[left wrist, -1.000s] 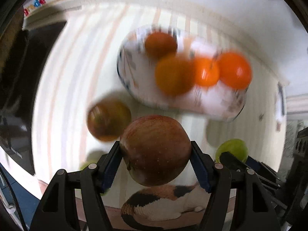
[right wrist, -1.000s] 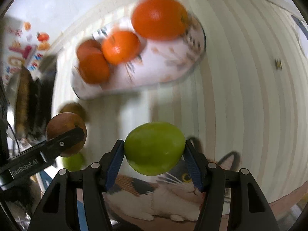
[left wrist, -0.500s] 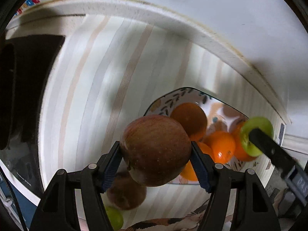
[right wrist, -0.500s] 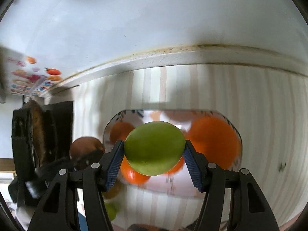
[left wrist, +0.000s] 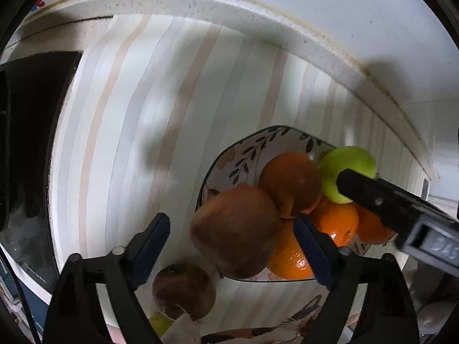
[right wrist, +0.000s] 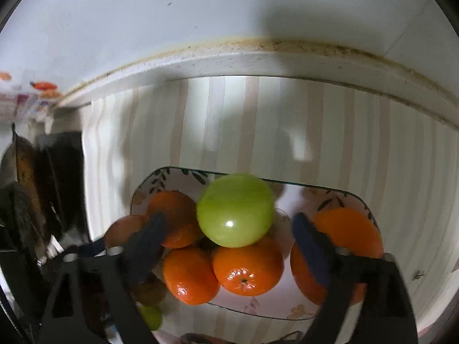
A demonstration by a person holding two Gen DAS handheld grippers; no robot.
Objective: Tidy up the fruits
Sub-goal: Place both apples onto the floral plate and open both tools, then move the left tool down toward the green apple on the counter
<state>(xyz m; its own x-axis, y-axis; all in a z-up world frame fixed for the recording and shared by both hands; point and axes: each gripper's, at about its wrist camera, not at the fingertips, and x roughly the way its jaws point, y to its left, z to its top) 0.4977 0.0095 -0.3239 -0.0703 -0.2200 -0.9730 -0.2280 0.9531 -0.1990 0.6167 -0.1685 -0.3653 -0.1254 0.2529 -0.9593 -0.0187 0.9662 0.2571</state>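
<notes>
A patterned plate [left wrist: 229,160] on the striped tablecloth holds several oranges [left wrist: 289,180]. My left gripper [left wrist: 232,238] is open over the plate's near left rim, and a red-brown apple [left wrist: 238,229] sits loose between its fingers. My right gripper [right wrist: 229,229] is open over the plate [right wrist: 160,177], and a green apple [right wrist: 235,209] rests on the oranges [right wrist: 246,269] between its fingers. In the left wrist view the green apple [left wrist: 344,169] shows behind the right gripper's finger [left wrist: 381,200].
A second red-brown apple [left wrist: 183,289] and a small green fruit [left wrist: 160,324] lie on the cloth in front of the plate. A black appliance [left wrist: 25,143] stands at the left. A white ledge [right wrist: 258,63] and wall run along the back.
Both grippers have opened and let go of their apples over the plate. Both have come lower and closer to the plate.
</notes>
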